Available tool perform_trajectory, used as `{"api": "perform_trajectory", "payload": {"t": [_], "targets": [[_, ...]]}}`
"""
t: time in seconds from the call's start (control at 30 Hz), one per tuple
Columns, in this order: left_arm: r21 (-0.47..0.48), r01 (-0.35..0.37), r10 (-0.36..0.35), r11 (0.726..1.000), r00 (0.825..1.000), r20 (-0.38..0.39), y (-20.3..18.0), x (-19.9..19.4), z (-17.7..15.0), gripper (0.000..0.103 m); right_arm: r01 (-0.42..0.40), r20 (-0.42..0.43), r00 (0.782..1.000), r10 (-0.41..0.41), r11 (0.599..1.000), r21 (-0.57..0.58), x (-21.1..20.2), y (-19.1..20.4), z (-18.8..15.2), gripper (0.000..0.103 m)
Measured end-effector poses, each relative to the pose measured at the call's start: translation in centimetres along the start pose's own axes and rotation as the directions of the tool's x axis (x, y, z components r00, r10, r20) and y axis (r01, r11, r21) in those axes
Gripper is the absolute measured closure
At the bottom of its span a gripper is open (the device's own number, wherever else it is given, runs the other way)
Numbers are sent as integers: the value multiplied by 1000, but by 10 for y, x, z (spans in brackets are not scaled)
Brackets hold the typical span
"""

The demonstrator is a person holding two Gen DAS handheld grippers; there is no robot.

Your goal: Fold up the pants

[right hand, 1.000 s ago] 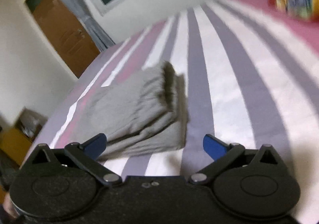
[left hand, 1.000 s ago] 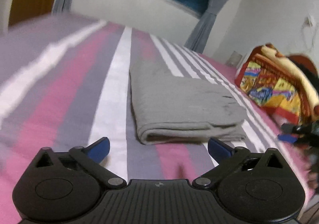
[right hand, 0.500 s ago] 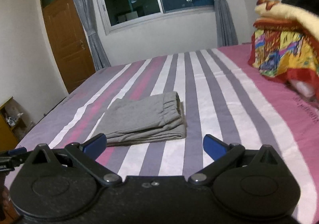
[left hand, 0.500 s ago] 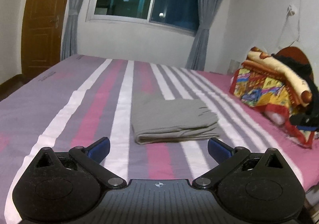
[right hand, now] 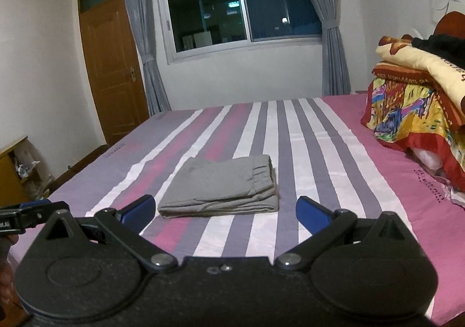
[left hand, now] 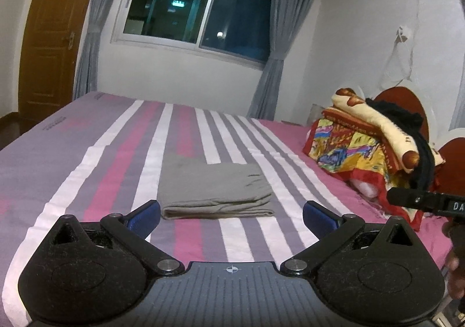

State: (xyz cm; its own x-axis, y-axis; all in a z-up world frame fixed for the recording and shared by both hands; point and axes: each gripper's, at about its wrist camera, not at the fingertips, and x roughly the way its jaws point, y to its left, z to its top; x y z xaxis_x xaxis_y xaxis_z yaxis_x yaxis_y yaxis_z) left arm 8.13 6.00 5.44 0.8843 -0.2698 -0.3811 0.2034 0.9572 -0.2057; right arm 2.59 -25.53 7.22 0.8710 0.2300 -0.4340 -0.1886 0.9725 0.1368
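The grey pants (left hand: 213,190) lie folded into a flat rectangle on the striped bed (left hand: 122,152). They also show in the right wrist view (right hand: 223,187), with the waistband at the far right. My left gripper (left hand: 231,215) is open and empty, held back from the pants near the bed's front edge. My right gripper (right hand: 225,210) is open and empty too, also back from the pants. Neither touches the cloth.
A pile of bright folded blankets (left hand: 366,140) sits at the bed's right side, also seen in the right wrist view (right hand: 418,100). A window (right hand: 238,4) with grey curtains is behind the bed, a wooden door (right hand: 112,65) to the left, and a low cabinet (right hand: 11,172) at far left.
Both grippers have pulled back and up from the folded pants, so more of the bed and room shows. The pants have stayed in place. Both grippers stay open.
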Motion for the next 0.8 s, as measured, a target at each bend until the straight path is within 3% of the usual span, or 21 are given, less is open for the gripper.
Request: {"api": "perform_trajectory", "payload": {"t": [0.2,0.47,0.57,0.8], "targets": [[17,-3,2,1000,999,40,-23,-42,-6,0,4,39,999,-3,1000,-27,-32,11,-7,0],[113,-3,-13,994,990,137,-64,-118,-11,0,8,98,995,-6,1000,-19,-94,19,-25,0],[144,-6,-15,990,989,148,-73,-126,-8,0,20,121,993,-16,999,-33,-106,23,-22,0],[119,-4,-13,993,989,146,-66,-122,-5,0,44,139,990,-33,996,-81,-104,38,-14,0]]}}
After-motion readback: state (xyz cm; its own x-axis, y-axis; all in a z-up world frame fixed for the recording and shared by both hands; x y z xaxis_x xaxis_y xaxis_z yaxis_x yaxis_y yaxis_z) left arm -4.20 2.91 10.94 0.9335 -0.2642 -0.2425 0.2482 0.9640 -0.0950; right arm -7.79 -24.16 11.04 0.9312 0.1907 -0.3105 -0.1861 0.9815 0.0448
